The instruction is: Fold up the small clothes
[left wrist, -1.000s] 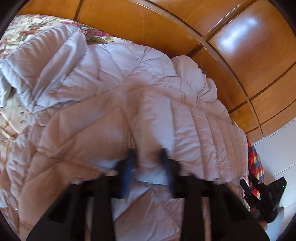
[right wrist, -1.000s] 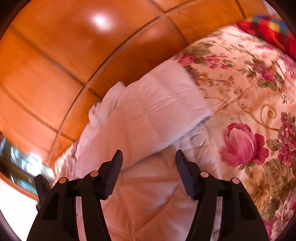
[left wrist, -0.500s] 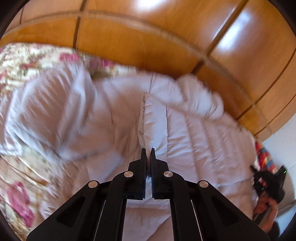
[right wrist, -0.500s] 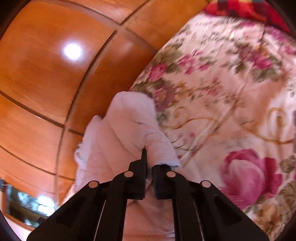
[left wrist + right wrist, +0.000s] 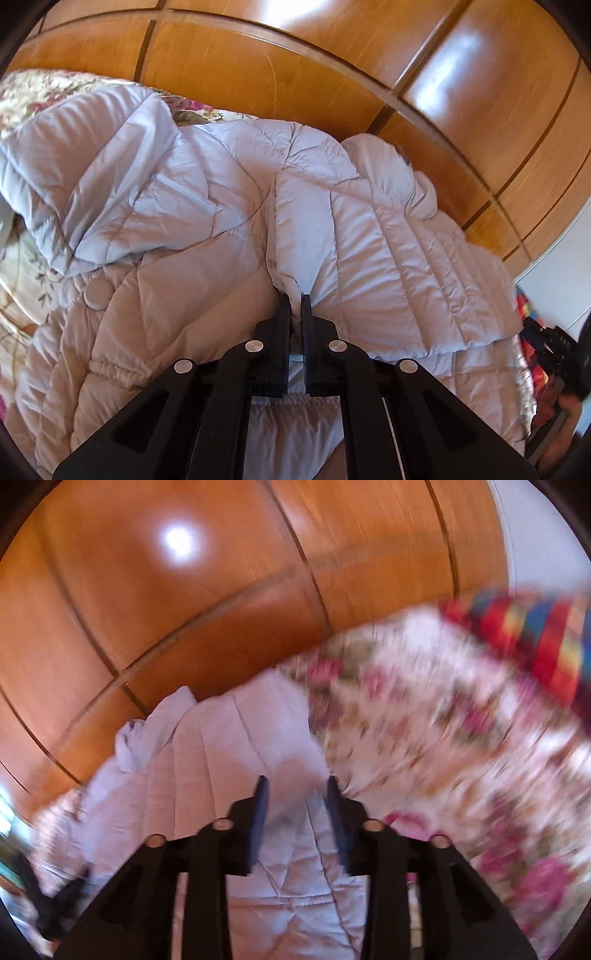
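A pale lilac quilted puffer jacket (image 5: pixel 192 229) lies spread on the floral bedspread (image 5: pixel 33 99), hood at the left. My left gripper (image 5: pixel 294 295) is shut on the front edge of its right panel, which lies folded toward the middle. In the blurred right wrist view the jacket (image 5: pixel 236 738) lies under my right gripper (image 5: pixel 295 786), whose jaws stand apart with nothing held. The right gripper also shows at the right edge of the left wrist view (image 5: pixel 554 350).
A glossy wooden wardrobe (image 5: pixel 332 66) runs along the far side of the bed. A red and multicoloured plaid cloth (image 5: pixel 535 635) lies at the far right of the floral bedspread (image 5: pixel 461 738). A white wall (image 5: pixel 561 266) shows at right.
My left gripper closed on the jacket's edge and still holds it. My right gripper, shut on the jacket half a second ago, has opened and let it go while swinging.
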{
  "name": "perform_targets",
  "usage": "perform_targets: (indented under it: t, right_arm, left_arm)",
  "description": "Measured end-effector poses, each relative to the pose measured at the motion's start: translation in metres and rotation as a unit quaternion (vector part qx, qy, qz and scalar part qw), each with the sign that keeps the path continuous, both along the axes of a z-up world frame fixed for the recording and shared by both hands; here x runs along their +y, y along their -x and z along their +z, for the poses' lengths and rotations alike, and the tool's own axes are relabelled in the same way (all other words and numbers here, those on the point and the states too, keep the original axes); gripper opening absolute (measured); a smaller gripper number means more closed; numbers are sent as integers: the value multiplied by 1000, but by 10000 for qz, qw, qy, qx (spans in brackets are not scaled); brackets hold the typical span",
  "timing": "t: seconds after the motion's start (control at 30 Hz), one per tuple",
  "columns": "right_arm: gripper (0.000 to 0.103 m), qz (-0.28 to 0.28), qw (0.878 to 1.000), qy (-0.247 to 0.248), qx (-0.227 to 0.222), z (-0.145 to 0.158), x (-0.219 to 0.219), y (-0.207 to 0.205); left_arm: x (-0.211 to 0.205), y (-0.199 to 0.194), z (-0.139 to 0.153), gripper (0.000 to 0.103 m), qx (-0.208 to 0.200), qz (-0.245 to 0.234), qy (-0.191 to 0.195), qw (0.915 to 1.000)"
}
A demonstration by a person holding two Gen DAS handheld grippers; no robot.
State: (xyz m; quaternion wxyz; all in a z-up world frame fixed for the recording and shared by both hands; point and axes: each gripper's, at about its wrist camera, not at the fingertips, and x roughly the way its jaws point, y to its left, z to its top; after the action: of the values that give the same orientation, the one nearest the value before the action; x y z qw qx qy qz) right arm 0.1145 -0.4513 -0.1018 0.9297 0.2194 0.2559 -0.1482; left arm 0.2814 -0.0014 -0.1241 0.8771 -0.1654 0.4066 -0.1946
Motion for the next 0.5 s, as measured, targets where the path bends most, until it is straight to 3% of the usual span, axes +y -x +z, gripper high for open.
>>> perform_targets:
  t: [0.13,0.17,0.33,0.4,0.5]
  right_arm:
    - [40,-144,9950,882,-438,28,24,-5]
    - [40,8,9949,884,-486,30,28,-14]
    - [38,508,9960,691,237,1,25,-88]
    - [36,457,9954,627,559,-20,17,-106]
    - [29,237,9965,368,706,-37,1,-113]
  left_arm:
    - [-2,3,3,5,-134,34,27,9999]
    - [-3,2,3,5,-125,32,12,9999]
    - [-5,5,5,17,-208,-46,2,9998]
    - [-10,4,4,17,-200,-56,-98,9997]
    - [-13,1,1,18,-134,-92,-167,9997]
